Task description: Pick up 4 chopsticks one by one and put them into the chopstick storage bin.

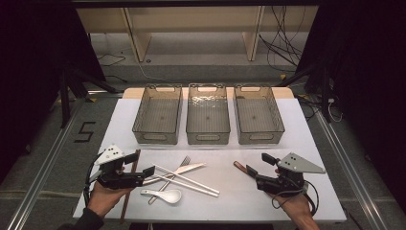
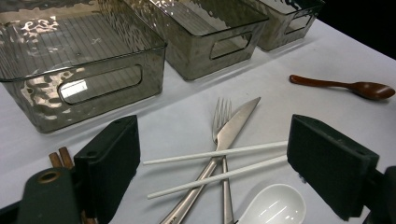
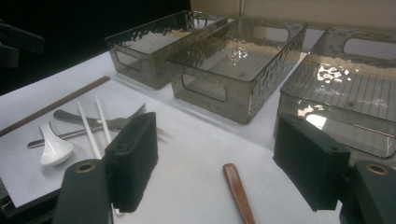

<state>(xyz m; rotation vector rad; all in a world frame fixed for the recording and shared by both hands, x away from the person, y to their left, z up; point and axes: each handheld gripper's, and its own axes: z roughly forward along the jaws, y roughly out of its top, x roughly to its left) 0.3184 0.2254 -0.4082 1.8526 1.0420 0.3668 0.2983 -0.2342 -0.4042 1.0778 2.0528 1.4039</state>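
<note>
- Your left gripper and right gripper rest low over the white table, jaws spread, holding nothing.
- Sorting appears not yet begun; next, close on one utensil.
- Near: two white plastic chopsticks, one white ceramic spoon, one steel knife, one steel fork, one brown wooden spoon.
- Far: three empty smoked-plastic bins.

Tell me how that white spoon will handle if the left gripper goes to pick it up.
The white spoon looks glazed and glossy, so it is probably slippery between the fingers and may chip if dropped. Its rounded bowl will likely rock or pivot when pushed. It looks stiff, and lies beside the white chopsticks, so a sideways nudge could disturb them.
</note>
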